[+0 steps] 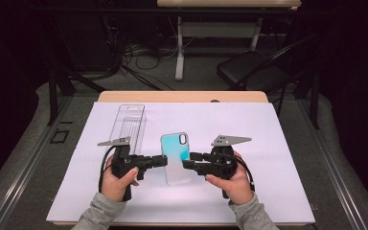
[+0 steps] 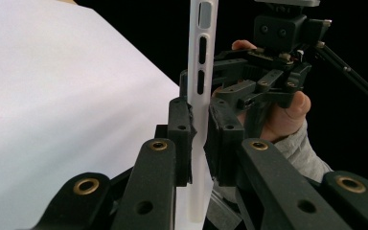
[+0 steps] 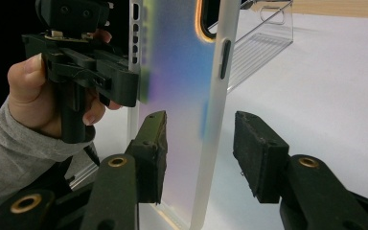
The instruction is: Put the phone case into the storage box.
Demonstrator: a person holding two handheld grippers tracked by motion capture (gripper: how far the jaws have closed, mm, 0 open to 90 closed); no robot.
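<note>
Phone case point(image 1: 176, 157) lies lengthwise away from me, camera hole at the far end, mid-worktop point(image 1: 278, 143) with open room around. My left gripper point(image 1: 162, 161) has its jaws pinching the case's left edge. My right gripper point(image 1: 188, 164) has its jaws spread around the right edge, not touching.

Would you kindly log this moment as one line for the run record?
left tongs: shut on phone case edge | right tongs: open, straddling the opposite edge | clear packaging: on table behind

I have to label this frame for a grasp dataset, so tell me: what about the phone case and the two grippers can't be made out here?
- Phone case: in the high view, too small to tell whether its lower end rests on the white sheet.
- Right gripper: in its own view the case's edge sits between the pads; whether a pad touches is unclear.
- Left gripper: clamped on the case's edge; its jaws cover that stretch.
- Clear plastic package: contents too faint.
</note>
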